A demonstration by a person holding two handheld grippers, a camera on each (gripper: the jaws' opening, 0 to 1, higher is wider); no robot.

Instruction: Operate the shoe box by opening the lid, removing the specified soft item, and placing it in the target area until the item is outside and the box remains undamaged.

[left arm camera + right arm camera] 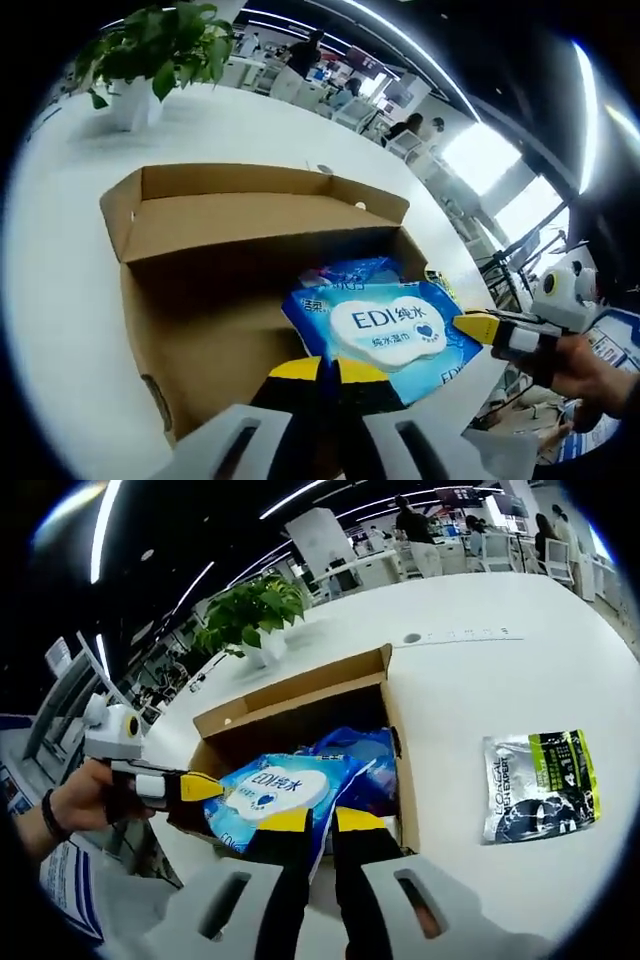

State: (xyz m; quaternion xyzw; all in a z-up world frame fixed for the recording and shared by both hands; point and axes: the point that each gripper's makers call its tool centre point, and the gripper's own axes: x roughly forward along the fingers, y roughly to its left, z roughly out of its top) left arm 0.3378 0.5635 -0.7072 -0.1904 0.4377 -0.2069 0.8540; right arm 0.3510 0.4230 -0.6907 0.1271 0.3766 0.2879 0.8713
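Blue glossy wipes pack (392, 330) lies flat over the open cardboard shoe box (215, 260), long axis across the box mouth toward the left tongs. Right tongs (322, 822) pinch its near edge; left tongs (330, 368) pressed together at its corner. Green-black sachet (540, 783) lies flat on white tabletop (480, 670); potted plant (255, 615) stands behind the box

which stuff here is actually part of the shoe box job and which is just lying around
Part of the job:
- open cardboard shoe box
- blue wet wipes pack, pinched by both grippers
- left gripper
- right gripper

Just lying about:
- second blue pack, inside the box and perhaps due out later
- black and green sachet on the table
- potted plant
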